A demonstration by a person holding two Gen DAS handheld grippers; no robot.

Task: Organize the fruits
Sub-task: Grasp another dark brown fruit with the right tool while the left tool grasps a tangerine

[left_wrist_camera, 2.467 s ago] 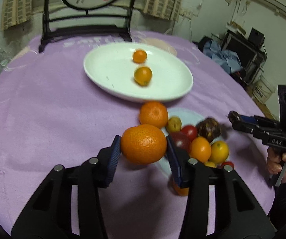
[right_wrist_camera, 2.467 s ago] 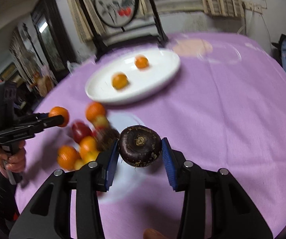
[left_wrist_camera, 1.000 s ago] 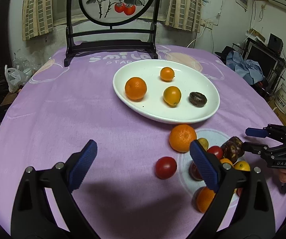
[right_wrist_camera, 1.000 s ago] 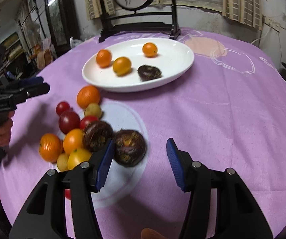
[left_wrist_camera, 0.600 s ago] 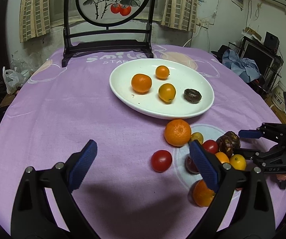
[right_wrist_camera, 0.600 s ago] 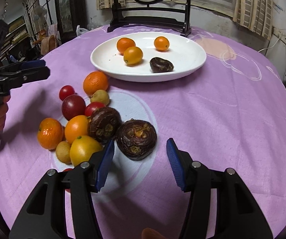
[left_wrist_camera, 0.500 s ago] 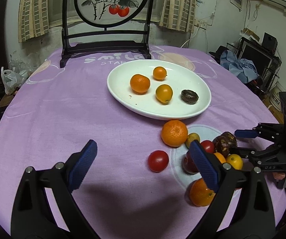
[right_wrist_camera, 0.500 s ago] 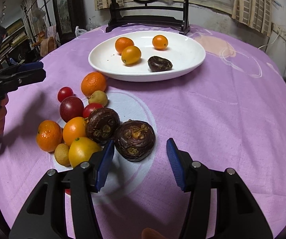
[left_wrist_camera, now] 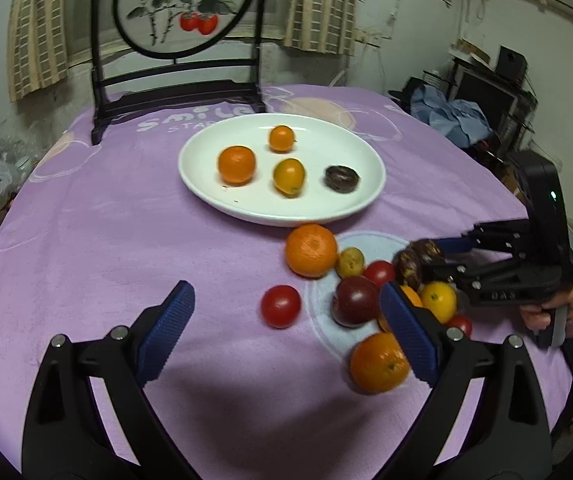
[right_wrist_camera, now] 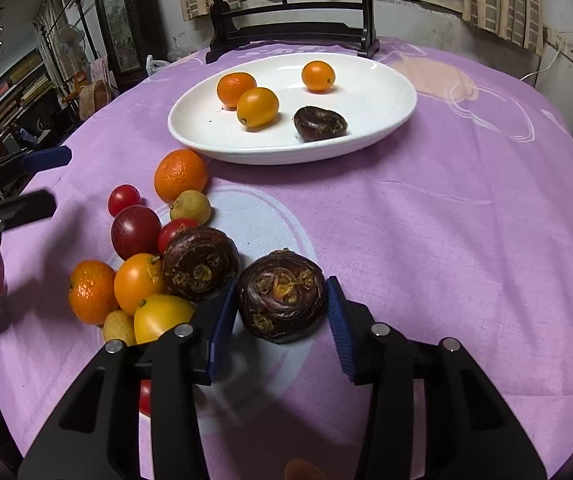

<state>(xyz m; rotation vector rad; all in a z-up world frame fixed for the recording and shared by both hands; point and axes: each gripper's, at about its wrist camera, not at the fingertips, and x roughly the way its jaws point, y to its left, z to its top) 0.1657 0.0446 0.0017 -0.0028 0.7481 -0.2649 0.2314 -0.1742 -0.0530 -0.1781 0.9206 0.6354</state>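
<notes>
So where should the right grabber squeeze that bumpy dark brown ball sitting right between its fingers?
Across its widest middle. The dark ball is round but a bit squashed, sitting flat on the cloth. The right gripper already straddles it from the near side, open, one finger on each flank. Come in low and level; its twin crowds the left finger.
</notes>
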